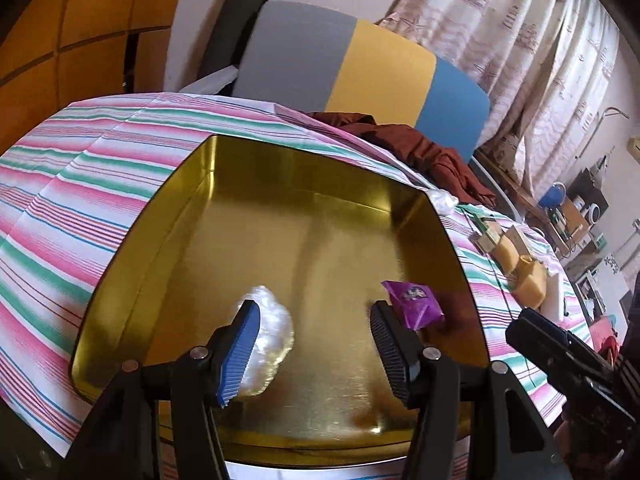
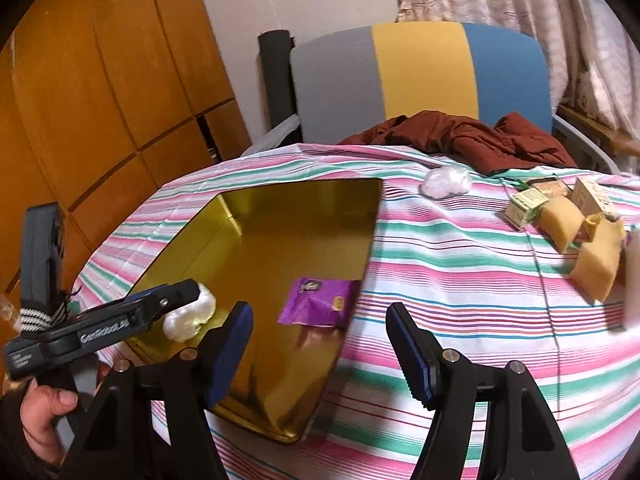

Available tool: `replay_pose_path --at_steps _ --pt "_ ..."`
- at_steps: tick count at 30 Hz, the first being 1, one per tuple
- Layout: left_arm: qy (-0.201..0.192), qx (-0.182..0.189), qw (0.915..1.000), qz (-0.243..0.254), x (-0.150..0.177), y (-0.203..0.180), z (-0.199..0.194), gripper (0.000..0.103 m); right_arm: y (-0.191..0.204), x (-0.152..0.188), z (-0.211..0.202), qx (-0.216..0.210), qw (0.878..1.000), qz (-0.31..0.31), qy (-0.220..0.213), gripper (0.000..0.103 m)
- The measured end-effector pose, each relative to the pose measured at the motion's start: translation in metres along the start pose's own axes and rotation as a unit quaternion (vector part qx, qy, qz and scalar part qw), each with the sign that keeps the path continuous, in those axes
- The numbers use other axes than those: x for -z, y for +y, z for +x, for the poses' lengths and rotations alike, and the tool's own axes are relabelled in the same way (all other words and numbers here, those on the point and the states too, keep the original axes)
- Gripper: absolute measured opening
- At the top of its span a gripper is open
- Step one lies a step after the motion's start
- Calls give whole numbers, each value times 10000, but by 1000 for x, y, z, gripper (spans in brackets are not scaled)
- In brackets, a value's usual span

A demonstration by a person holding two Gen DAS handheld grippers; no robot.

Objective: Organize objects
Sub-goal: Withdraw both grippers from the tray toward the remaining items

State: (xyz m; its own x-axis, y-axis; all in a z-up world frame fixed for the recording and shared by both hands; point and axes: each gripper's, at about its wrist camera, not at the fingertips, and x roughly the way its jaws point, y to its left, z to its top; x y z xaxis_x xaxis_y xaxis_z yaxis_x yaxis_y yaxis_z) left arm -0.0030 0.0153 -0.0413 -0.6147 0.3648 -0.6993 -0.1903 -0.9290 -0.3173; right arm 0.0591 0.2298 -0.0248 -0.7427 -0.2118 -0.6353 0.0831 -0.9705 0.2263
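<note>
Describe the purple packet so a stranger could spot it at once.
Find the gold tin tray on the striped tablecloth. The purple packet lies flat inside it, near its right wall. Its only tray-mate is a clear crinkled wrapper; nothing else is purple.

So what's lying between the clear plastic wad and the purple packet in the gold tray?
Nothing: bare gold tray floor separates the clear wad and purple packet, in the left wrist view.

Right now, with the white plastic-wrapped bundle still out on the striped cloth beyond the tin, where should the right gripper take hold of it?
Probably across its narrow middle, coming from above with the open right gripper. The white bundle lies low and lumpy on the striped cloth, wider than deep, clear of the gold tin and the brown garment, so the fingers can drop either side.
</note>
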Motion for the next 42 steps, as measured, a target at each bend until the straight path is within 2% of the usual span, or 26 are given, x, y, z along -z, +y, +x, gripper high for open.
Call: replay_pose_path --at_steps 12,18,27,32,37,42 --pt "153 262 9987 403 0 -38 0 58 -56 4 -20 522 9965 635 -134 70" --pt "408 780 9945 567 3 -63 2 58 -90 11 -32 812 9920 959 -151 70" --pt "491 948 9886 1060 3 -107 3 58 -155 20 -55 1502 9825 1093 -164 70" --pt "665 1081 9839 1257 8 -127 9 58 -207 27 -73 2190 9693 1107 -148 70" --pt "928 1189 9794 1344 13 -142 19 59 -256 34 -94 2686 9544 1287 -225 77" --pt "1110 1342 9729 1523 18 -162 25 64 -306 33 -109 3163 9372 1437 -295 77"
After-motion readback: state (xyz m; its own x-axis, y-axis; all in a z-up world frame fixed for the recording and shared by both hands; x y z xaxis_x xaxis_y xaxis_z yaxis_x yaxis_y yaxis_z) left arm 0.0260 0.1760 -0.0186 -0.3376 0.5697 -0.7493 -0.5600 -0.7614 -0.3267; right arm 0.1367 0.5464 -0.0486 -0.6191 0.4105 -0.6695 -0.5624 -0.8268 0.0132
